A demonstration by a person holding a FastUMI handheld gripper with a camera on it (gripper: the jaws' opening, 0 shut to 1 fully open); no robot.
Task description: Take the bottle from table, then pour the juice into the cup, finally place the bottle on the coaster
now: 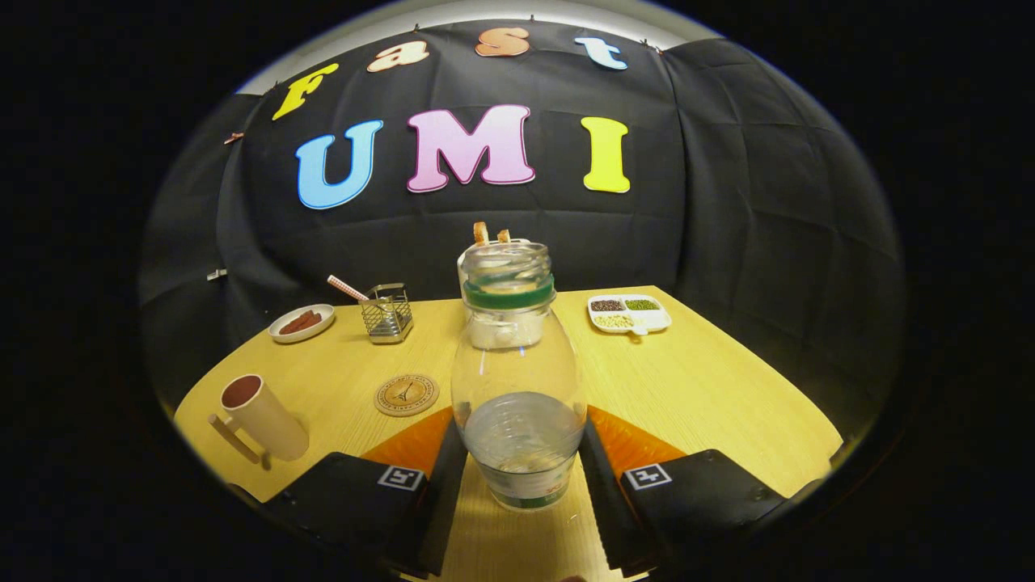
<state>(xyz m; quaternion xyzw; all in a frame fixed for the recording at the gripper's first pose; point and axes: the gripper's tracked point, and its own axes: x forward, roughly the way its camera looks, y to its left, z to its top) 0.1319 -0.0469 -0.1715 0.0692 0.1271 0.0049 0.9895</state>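
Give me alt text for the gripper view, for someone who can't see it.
A clear bottle with a green neck ring stands upright between the fingers of the hand-held gripper, which flank its lower body on a wooden table. Beyond the fingers to one side lie a round coaster and a tan cup.
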